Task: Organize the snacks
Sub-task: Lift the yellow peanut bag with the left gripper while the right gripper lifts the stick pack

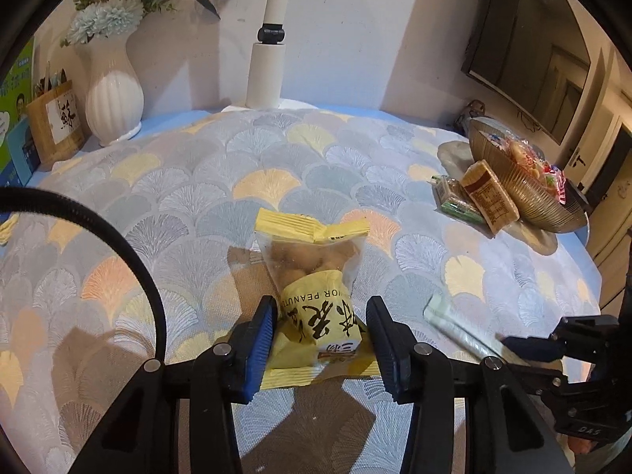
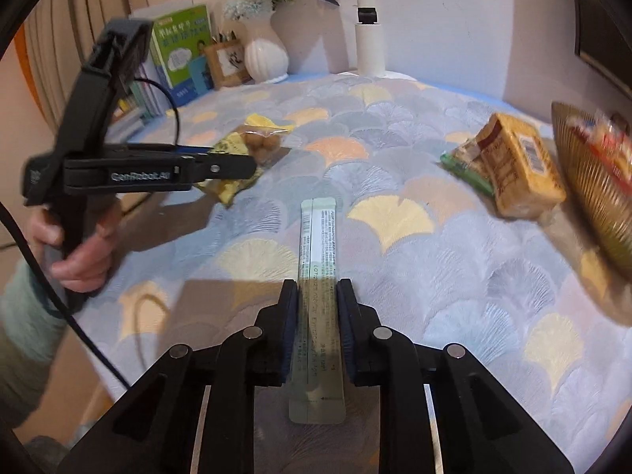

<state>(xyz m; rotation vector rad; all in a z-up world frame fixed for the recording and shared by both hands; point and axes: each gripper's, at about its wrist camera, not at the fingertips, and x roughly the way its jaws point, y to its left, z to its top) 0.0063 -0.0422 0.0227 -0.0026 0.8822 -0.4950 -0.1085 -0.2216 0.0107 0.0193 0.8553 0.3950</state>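
Observation:
A yellow peanut packet [image 1: 312, 272] with a clear window lies on the patterned tablecloth. My left gripper [image 1: 320, 304] is shut on its lower half, blue pads against both sides. From the right wrist view the left gripper [image 2: 252, 166] reaches over the same peanut packet [image 2: 260, 142]. A long pale green stick sachet [image 2: 320, 233] lies lengthwise on the cloth, and my right gripper [image 2: 316, 284] is shut on its near half. In the left wrist view the stick sachet [image 1: 454, 328] lies to the right, with the right gripper [image 1: 509, 343] at its near end.
A ribbed golden bowl [image 1: 525, 193] of wrapped snacks stands at the right edge, with a tan packet [image 1: 489, 193] and a green packet [image 1: 454, 197] leaning beside it. A white vase [image 1: 112, 94], wooden holder [image 1: 55, 118], lamp post [image 1: 268, 67] and books [image 2: 181, 51] line the back.

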